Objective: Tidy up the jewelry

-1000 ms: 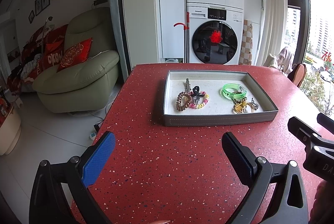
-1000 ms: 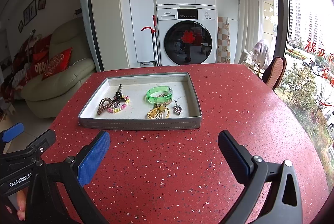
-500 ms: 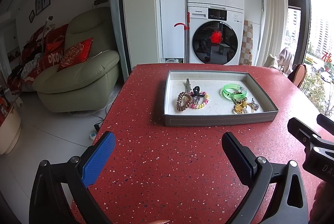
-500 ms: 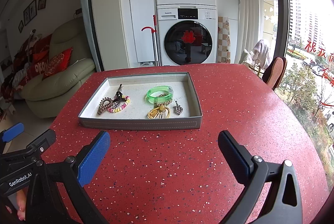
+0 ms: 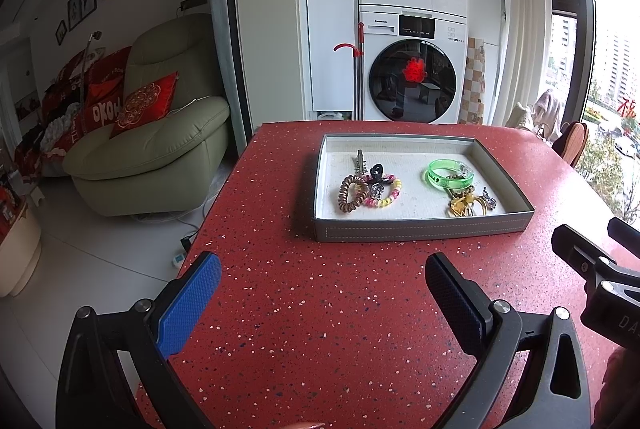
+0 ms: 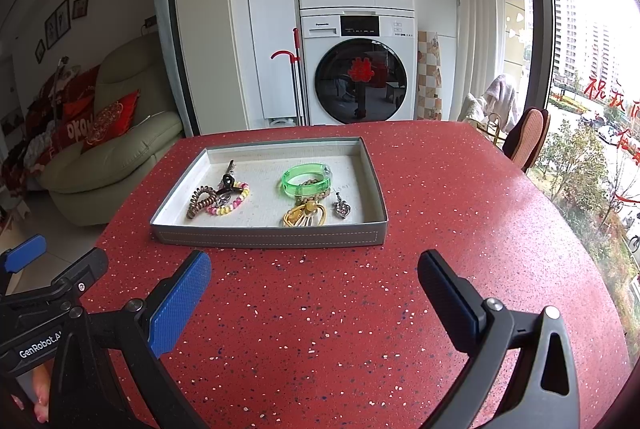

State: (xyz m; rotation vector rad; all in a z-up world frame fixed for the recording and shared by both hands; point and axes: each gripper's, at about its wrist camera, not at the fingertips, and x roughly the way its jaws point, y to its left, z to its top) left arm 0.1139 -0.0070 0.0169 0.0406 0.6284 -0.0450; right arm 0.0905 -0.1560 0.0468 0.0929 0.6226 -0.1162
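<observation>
A grey tray (image 5: 420, 227) (image 6: 268, 237) sits on the red speckled table (image 5: 320, 309) (image 6: 320, 309). Inside lie a brown spiral hair tie (image 5: 352, 194) (image 6: 200, 203), a pastel bead bracelet (image 5: 386, 194) (image 6: 234, 199), a black claw clip (image 5: 378, 175), a green bangle (image 5: 450, 175) (image 6: 306, 178), a gold keychain piece (image 5: 464, 206) (image 6: 304, 215) and a silver pendant (image 6: 341, 208). My left gripper (image 5: 322, 281) and right gripper (image 6: 314, 279) are both open and empty, held over the table in front of the tray.
The right gripper's body (image 5: 600, 269) shows at the right edge of the left wrist view; the left gripper's body (image 6: 44, 289) shows at the left of the right wrist view. A green armchair (image 5: 152, 149) and stacked washing machines (image 5: 412, 65) stand beyond the table.
</observation>
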